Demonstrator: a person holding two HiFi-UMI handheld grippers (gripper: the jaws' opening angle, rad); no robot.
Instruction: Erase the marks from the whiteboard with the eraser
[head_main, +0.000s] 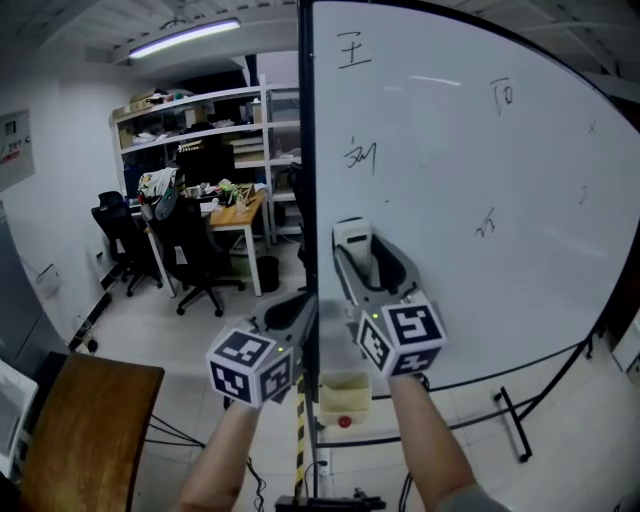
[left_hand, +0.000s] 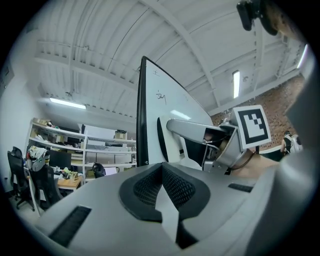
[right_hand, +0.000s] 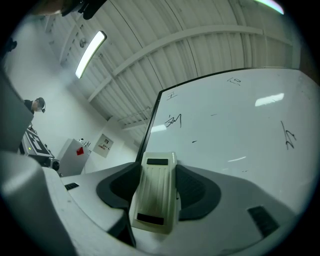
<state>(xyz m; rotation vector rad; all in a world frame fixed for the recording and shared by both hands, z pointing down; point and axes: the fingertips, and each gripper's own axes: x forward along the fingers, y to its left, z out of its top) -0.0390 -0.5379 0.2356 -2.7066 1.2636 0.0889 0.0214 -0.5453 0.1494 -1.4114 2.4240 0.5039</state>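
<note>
The whiteboard (head_main: 480, 200) stands upright on a stand and bears several black marks, among them a top-left mark (head_main: 353, 48), a mark under it (head_main: 360, 155) and a mark further right (head_main: 486, 224). My right gripper (head_main: 368, 262) is shut on a cream eraser (head_main: 352, 240), held up close to the board's lower left, below the marks. In the right gripper view the eraser (right_hand: 155, 192) sits upright between the dark pads, with the board (right_hand: 240, 125) behind it. My left gripper (head_main: 300, 312) hangs lower, by the board's black left edge, shut with nothing in it (left_hand: 161, 172).
A tray (head_main: 343, 398) holding a small red item hangs under the board. The stand's leg (head_main: 510, 415) juts out at right. A brown wooden table (head_main: 85, 430) is at lower left. Behind are a cluttered desk (head_main: 240, 212), office chairs (head_main: 195, 250) and shelves (head_main: 200, 120).
</note>
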